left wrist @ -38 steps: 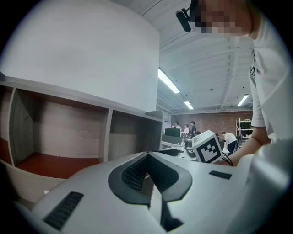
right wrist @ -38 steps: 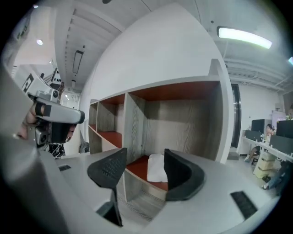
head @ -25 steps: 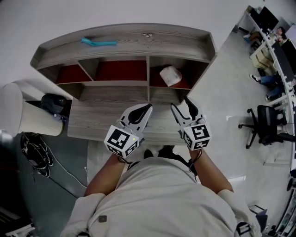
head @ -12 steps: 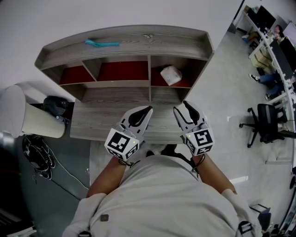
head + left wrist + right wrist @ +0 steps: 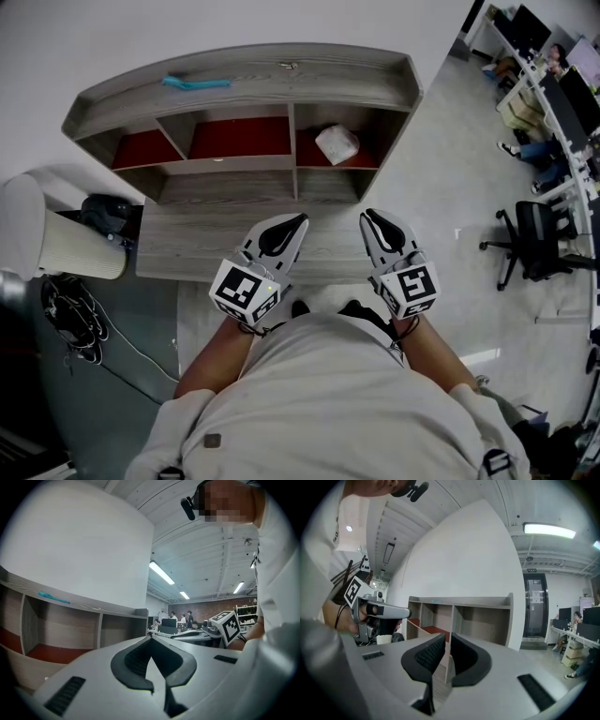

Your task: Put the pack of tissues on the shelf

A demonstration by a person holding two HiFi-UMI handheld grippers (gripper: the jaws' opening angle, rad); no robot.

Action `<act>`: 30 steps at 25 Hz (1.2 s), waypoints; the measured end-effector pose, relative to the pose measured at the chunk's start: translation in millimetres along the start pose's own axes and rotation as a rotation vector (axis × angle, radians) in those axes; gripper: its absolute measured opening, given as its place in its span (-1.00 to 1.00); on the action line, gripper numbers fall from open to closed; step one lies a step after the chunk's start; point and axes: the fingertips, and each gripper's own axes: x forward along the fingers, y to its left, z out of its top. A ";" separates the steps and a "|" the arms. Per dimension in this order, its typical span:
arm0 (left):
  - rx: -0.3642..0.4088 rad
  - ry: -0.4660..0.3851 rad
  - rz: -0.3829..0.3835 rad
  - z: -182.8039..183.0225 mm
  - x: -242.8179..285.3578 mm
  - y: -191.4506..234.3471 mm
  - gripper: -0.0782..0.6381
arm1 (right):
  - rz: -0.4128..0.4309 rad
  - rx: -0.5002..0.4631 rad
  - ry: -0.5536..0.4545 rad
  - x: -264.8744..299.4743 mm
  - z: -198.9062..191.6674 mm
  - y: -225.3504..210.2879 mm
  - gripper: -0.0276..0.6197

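Task status: the pack of tissues (image 5: 336,143) lies in the right-hand compartment of the shelf (image 5: 244,82), upper centre of the head view. It rests on the red compartment floor, slightly tilted, and nothing touches it. By these views the placing is done. What is left, at most, is to stand clear. The middle and left compartments are empty. A teal tool (image 5: 197,84) lies on the top board, upper left.

Hand pose: both grippers sit side by side in the lower centre of the head view. They are over the front part of the board (image 5: 206,246) that runs below the compartments. Both are well apart from the pack. Each points about level toward the shelf, with its marker cube turned up to the head camera. The bare forearms run back to the torso at the bottom of the frame.

Left gripper (image 5: 296,221): the jaw tips meet, and nothing is held.

Right gripper (image 5: 372,217): the jaws have just been closing. They now stand with only a thin slit between the pads. Nothing is in that slit; the shelf shows beyond it.
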 end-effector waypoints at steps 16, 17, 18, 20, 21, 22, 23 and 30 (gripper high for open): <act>0.004 -0.001 0.053 -2.6 56.2 -120.6 -0.74 | 0.076 0.001 -0.037 -111.1 -10.1 -69.8 -0.85; 0.004 0.000 0.059 -4.2 58.3 -129.9 -0.74 | 0.084 -0.002 -0.039 -119.7 -11.7 -73.3 -0.85; 0.005 0.000 0.066 -5.5 59.9 -138.7 -0.74 | 0.093 -0.004 -0.040 -127.8 -13.4 -76.2 -0.85; 0.009 -0.002 0.082 -7.4 61.5 -155.1 -0.74 | 0.105 -0.001 -0.042 -143.8 -17.5 -81.0 -0.85; 0.010 -0.004 0.090 -8.4 61.6 -163.3 -0.74 | 0.111 0.001 -0.043 -152.1 -19.7 -82.7 -0.85; 0.011 -0.005 0.098 -9.4 61.2 -171.7 -0.74 | 0.117 0.003 -0.045 -160.4 -21.6 -83.6 -0.85; 0.012 -0.006 0.106 -10.6 60.1 -180.2 -0.74 | 0.124 0.004 -0.047 -168.8 -23.4 -83.8 -0.85; 0.013 0.011 0.156 -24.2 42.7 -231.7 -0.74 | 0.183 0.015 -0.056 -216.1 -39.7 -73.9 -0.85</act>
